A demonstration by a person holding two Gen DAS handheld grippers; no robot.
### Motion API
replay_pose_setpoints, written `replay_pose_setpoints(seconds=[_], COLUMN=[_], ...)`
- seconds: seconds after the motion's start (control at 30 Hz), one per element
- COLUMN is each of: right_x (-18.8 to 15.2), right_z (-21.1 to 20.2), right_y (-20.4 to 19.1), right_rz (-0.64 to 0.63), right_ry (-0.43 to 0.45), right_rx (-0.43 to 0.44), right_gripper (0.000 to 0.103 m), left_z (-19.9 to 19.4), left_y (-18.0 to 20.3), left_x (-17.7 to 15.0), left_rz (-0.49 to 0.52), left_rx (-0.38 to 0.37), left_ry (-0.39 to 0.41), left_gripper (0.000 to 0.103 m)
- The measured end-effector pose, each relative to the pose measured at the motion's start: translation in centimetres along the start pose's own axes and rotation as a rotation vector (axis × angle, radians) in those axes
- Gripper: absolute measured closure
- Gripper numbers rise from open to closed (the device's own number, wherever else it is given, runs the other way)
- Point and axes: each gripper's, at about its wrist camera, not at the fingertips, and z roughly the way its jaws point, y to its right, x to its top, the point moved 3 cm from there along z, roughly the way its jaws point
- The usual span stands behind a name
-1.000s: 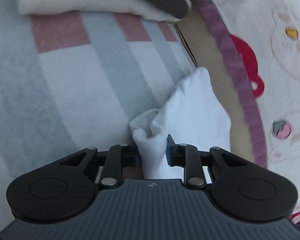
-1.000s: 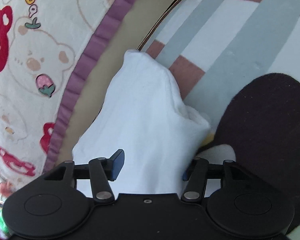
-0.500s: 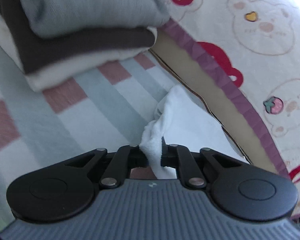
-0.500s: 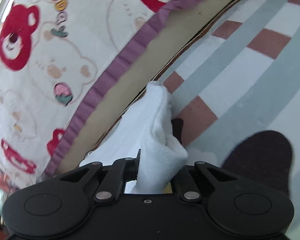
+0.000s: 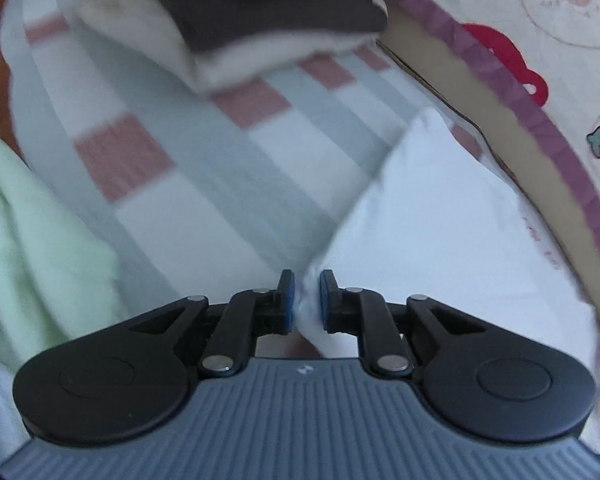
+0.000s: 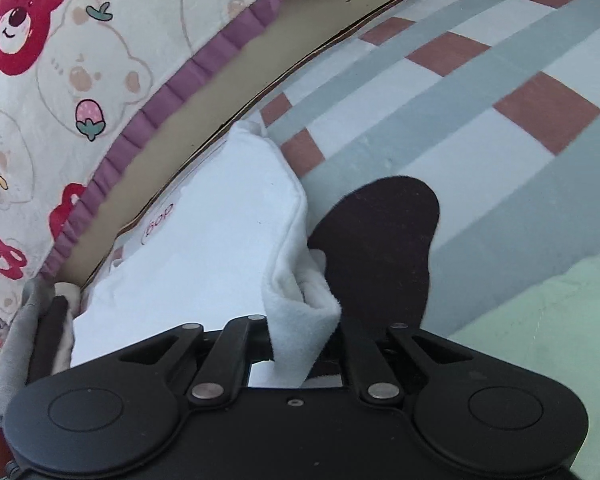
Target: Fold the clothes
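A white fleecy garment lies along the right side of the checked bed cover, with small red lettering near its far edge. One corner runs between the blue pads of my left gripper; the jaws are opening slightly, but the pads still press the cloth. In the right wrist view the same white garment is bunched into a thick fold. My right gripper is shut on that fold, which hides its fingertips. The cloth stretches between the two grippers.
A stack of folded clothes, grey over dark over cream, sits at the far end. Pale green cloth lies at the left, also seen as green cloth. A dark oval piece lies beside the white fold. A bear-print blanket borders the cover.
The right gripper has shut on the white fold it earlier straddled. Both grippers have drawn the garment up and apart, spreading it wider. The left view has swung towards the folded stack.
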Motion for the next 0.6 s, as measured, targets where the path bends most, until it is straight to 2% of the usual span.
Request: replay_pose_setpoints(seconds=[0.1, 0.2, 0.3, 0.4, 0.53, 0.6], right_x=[-0.1, -0.1, -0.2, 0.0, 0.8, 1.5], right_z=[0.2, 0.5, 0.5, 0.0, -1.2, -1.6], right_y=[-0.2, 0.1, 0.2, -0.2, -1.9, -3.3], right_rz=[-0.027, -0.012, -0.008, -0.024, -0.091, -0.145], right_ry=[0.005, 0.003, 0.012, 0.031, 0.064, 0.072], right_rx=[-0.014, -0.009, 0.003, 0.027, 0.087, 0.109], right_gripper=[0.096, 0.096, 0.095, 0.095, 0.095, 0.095], left_z=[-1.9, -2.8, -2.6, -1.7, 0.2, 1.5], left_y=[-0.3, 0.1, 4.2, 9.7, 15.0, 16.6], left_x=[1.1, 2.1, 1.2, -1.4, -4.7, -6.3], left_rz=[0.062, -0.030, 0.041, 0.164, 0.317, 0.405], left_rx=[0.093, -0.092, -0.237, -0.391, -0.424, -0.381], left_ry=[0.100, 0.075, 0.022, -0.063, -0.142, -0.207], left_gripper=[0.093, 0.093, 0.092, 0.087, 0.084, 0.084])
